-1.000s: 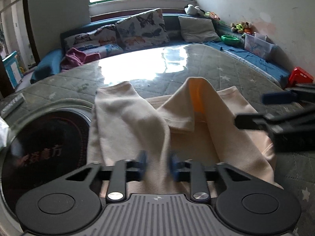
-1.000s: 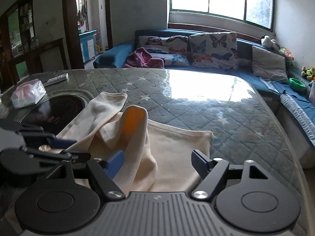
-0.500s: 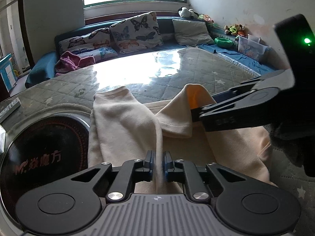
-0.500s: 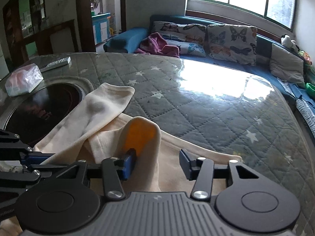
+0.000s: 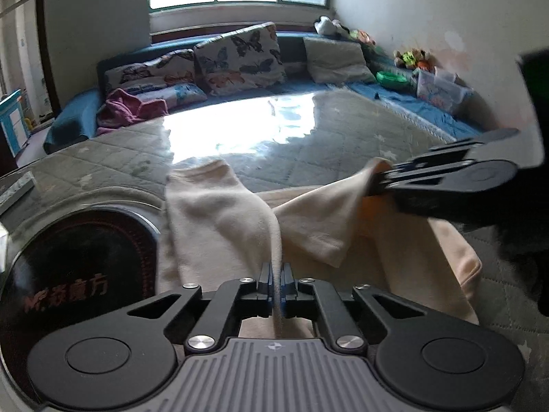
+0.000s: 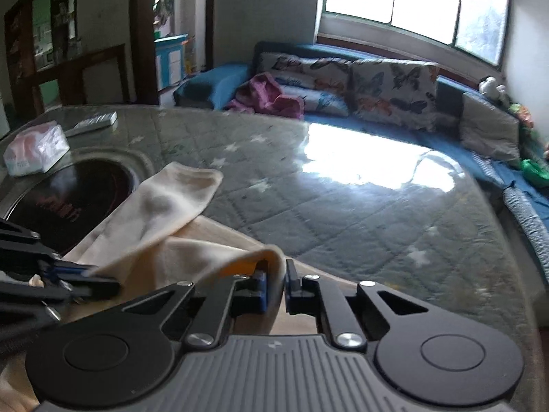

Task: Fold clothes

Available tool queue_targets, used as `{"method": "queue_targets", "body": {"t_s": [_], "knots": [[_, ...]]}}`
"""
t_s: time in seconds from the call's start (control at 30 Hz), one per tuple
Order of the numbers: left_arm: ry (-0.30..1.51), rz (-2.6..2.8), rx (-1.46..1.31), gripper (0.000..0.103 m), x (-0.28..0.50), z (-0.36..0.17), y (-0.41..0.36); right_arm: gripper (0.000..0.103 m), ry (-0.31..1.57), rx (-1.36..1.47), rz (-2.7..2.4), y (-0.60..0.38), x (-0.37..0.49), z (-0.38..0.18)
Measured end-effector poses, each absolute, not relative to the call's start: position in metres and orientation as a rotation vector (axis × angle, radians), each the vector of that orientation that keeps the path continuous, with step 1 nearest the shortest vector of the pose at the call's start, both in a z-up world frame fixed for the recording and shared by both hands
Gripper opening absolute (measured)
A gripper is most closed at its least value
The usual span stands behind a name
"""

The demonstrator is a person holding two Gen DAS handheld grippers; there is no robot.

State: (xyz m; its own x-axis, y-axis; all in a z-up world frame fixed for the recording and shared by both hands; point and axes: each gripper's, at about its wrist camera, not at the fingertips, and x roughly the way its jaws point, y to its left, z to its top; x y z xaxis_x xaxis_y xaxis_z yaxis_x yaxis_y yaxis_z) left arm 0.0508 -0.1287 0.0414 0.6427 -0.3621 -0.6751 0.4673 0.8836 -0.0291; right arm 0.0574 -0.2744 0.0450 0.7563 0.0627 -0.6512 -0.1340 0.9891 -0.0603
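Cream garment (image 5: 219, 219), centre frame on quilted table (image 5: 308, 137). Pinched by left gripper (image 5: 276, 283) at fold ridge, right gripper (image 6: 274, 286) at sleeve. Best lifted evenly, kept taut, edges aligned.

A round table (image 6: 360, 213) topped with glass over a grey-green quilted cover with stars. On it lie a cream garment (image 5: 219, 219), a black round cooktop (image 6: 68, 199) set into the near left edge, a tissue pack (image 6: 36, 151) and a remote (image 6: 94, 122) at the left edge.
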Motion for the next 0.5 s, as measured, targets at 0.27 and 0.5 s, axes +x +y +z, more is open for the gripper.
{"method": "queue_targets", "body": {"t_s": [0.27, 0.5], "knots": [[0.673, -0.395, 0.080, 0.003, 0.023, 0.059, -0.080, 0.007, 0.619, -0.101, -0.004, -0.303, 0.021, 0.072], [0.649, -0.307, -0.012, 0.003, -0.017, 0.073, -0.026, 0.007, 0.579, -0.029, -0.133, -0.345, -0.047, 0.078]]}}
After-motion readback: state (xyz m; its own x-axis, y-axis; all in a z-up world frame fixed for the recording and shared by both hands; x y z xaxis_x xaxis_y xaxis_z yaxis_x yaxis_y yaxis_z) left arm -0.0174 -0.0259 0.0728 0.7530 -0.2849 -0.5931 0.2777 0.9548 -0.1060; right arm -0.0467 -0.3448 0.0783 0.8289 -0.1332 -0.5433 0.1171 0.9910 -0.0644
